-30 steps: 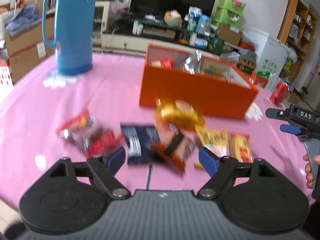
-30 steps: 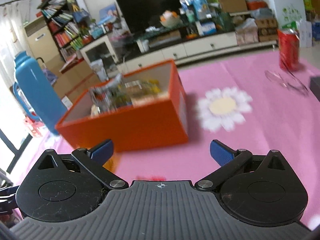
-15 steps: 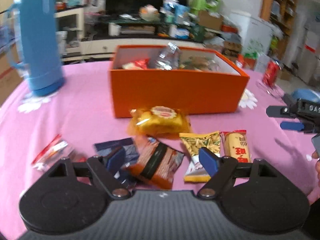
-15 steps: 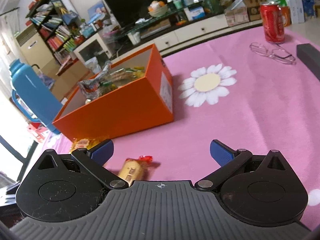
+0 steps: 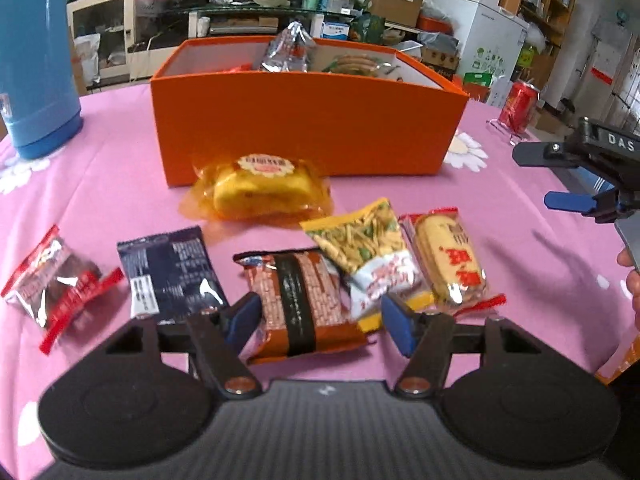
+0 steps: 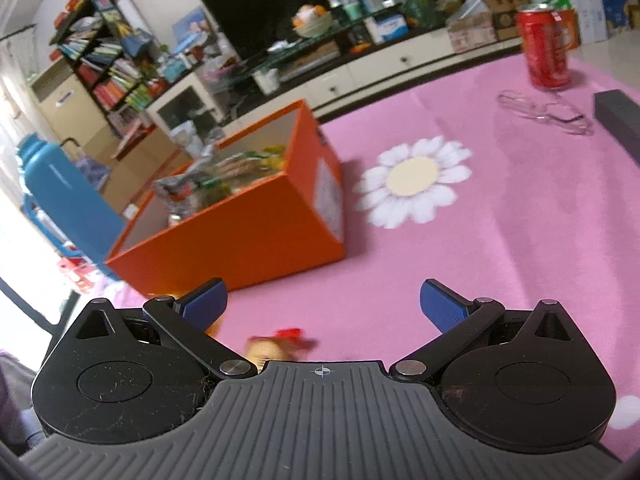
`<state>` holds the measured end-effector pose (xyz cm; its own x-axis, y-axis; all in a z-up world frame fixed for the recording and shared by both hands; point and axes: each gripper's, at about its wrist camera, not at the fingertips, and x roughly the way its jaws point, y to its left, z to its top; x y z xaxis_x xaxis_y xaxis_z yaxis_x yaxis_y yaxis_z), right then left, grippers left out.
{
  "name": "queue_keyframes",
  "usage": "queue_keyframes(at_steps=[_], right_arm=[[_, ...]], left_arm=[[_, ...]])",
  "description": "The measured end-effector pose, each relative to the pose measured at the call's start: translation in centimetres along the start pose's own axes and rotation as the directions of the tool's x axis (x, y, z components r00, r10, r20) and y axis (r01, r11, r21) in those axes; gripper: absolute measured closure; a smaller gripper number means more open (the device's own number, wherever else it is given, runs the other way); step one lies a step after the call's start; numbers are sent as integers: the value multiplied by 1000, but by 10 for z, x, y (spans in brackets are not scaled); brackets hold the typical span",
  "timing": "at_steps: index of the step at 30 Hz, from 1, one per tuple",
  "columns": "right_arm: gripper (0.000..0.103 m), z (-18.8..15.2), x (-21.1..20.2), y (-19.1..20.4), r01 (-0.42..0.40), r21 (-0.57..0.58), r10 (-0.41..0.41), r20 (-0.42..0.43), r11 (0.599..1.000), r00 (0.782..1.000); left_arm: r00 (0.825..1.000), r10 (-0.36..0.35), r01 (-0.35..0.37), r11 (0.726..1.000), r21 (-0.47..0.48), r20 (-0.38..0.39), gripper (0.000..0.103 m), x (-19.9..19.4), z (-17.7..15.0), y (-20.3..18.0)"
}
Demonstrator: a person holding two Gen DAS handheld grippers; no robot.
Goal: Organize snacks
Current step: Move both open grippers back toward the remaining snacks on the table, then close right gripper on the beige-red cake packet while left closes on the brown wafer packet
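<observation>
An orange box (image 5: 304,128) with snacks inside stands on the pink tablecloth; it also shows in the right wrist view (image 6: 240,236). Several snack packets lie in front of it: a yellow cake (image 5: 260,192), a green-yellow stick packet (image 5: 360,248), a biscuit packet (image 5: 452,264), a brown-orange packet (image 5: 300,300), a dark blue packet (image 5: 172,272) and a red packet (image 5: 52,280). My left gripper (image 5: 320,320) is open, its jaws either side of the brown-orange packet. My right gripper (image 6: 324,304) is open and empty over bare cloth, above the biscuit packet's end (image 6: 276,344); it shows at the right of the left view (image 5: 576,176).
A blue thermos (image 5: 36,60) stands at the table's left, also in the right wrist view (image 6: 60,192). A red can (image 6: 544,48), glasses (image 6: 548,112) and a dark case (image 6: 620,124) lie at the far right. A TV cabinet and shelves stand behind the table.
My left gripper has swung right and moved down and closer to the packets, now straddling the brown-orange one. My right gripper has tilted and shifted slightly; both stay open.
</observation>
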<state>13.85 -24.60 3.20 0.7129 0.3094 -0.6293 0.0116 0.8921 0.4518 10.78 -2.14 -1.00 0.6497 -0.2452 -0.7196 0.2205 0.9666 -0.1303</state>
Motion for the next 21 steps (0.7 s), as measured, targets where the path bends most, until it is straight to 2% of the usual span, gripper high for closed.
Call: queue_keyframes(at_steps=[4, 8, 13, 18, 21], right_arm=[[14, -4, 8, -6, 6, 13, -5, -44, 1000, 999], [14, -13, 15, 11, 25, -107, -34, -83, 994, 996], [14, -25, 27, 42, -14, -238, -16, -124, 971, 992], [14, -40, 49, 67, 38, -386, -109, -163, 922, 981], [13, -47, 55, 67, 53, -430, -137, -169, 901, 976]], left_arm=[[999, 32, -31, 999, -26, 14, 38, -9, -6, 2], [996, 74, -71, 996, -62, 51, 34, -21, 3, 8], [994, 91, -85, 992, -95, 64, 31, -26, 12, 13], [993, 105, -102, 992, -70, 53, 31, -13, 12, 11], [996, 84, -81, 994, -69, 40, 31, -2, 10, 8]])
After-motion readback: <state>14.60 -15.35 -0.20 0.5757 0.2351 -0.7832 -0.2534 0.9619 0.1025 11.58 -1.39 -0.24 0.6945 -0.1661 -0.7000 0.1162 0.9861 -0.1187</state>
